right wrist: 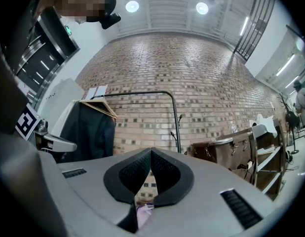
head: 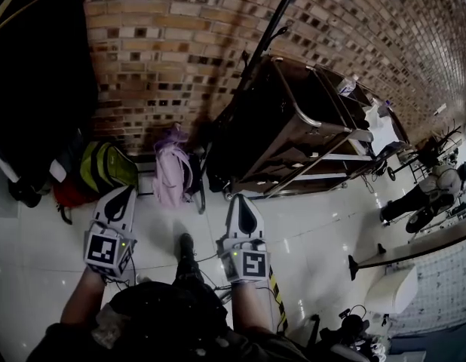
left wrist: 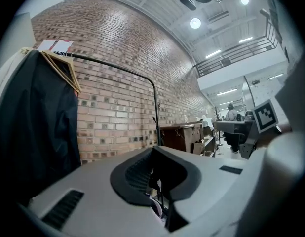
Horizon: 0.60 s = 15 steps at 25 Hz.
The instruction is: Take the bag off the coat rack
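Note:
A lilac bag [head: 173, 173] hangs low by the brick wall, beside the black coat rack pole [head: 269, 32]. My left gripper [head: 127, 190] is shut and empty, its tip just left of the bag and short of it. The right gripper [head: 240, 197] is also shut and empty, pointing at the floor right of the bag. In the right gripper view a bit of the lilac bag [right wrist: 144, 212] shows under the closed jaws, and the rack's rail [right wrist: 142, 94] crosses above. The left gripper view shows the same rail [left wrist: 123, 68] against the wall.
A black coat [head: 37, 89] on a wooden hanger [left wrist: 63, 70] hangs at the left. A green backpack [head: 106, 166] and a red bag [head: 67, 193] lie under it. A brown cart [head: 293, 127] stands right of the rack. A cable and a striped strip [head: 277, 292] lie on the tiled floor.

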### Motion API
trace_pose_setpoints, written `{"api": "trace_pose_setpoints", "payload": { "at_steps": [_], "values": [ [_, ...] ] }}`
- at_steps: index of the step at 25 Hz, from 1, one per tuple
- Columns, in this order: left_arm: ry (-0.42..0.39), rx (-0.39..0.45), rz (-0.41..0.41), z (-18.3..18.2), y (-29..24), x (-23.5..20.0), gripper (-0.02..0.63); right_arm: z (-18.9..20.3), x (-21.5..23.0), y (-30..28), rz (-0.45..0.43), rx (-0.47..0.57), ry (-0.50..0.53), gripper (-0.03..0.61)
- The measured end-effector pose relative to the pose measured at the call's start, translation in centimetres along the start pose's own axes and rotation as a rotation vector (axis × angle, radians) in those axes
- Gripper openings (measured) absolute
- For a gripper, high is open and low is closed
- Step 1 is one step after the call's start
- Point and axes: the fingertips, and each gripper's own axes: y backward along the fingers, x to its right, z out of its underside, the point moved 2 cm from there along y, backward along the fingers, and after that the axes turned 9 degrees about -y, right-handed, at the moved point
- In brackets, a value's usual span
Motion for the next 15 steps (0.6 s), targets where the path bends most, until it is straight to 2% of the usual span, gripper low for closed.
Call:
{"api": "trace_pose_setpoints", "payload": {
  "at_steps": [6, 11, 15],
  "values": [
    [0.000, 0.021, -0.030, -0.6, -7.4, -0.3, 0.035, 0.2, 5.9, -6.8, -0.006, 0.033, 0.002, 0.003],
    [-0.022, 0.018, -0.044, -2.2, -14.2, -0.3, 0.035, 0.6, 10.5, -12.7, -0.028, 0.013, -0.019, 0.006],
    [-0.022, 0.024, -0.078, -3.2, -19.0, -0.9, 0.035, 1.6, 13.6, -17.2, -0.066, -0.021, -0.041, 0.038]
  ]
}}
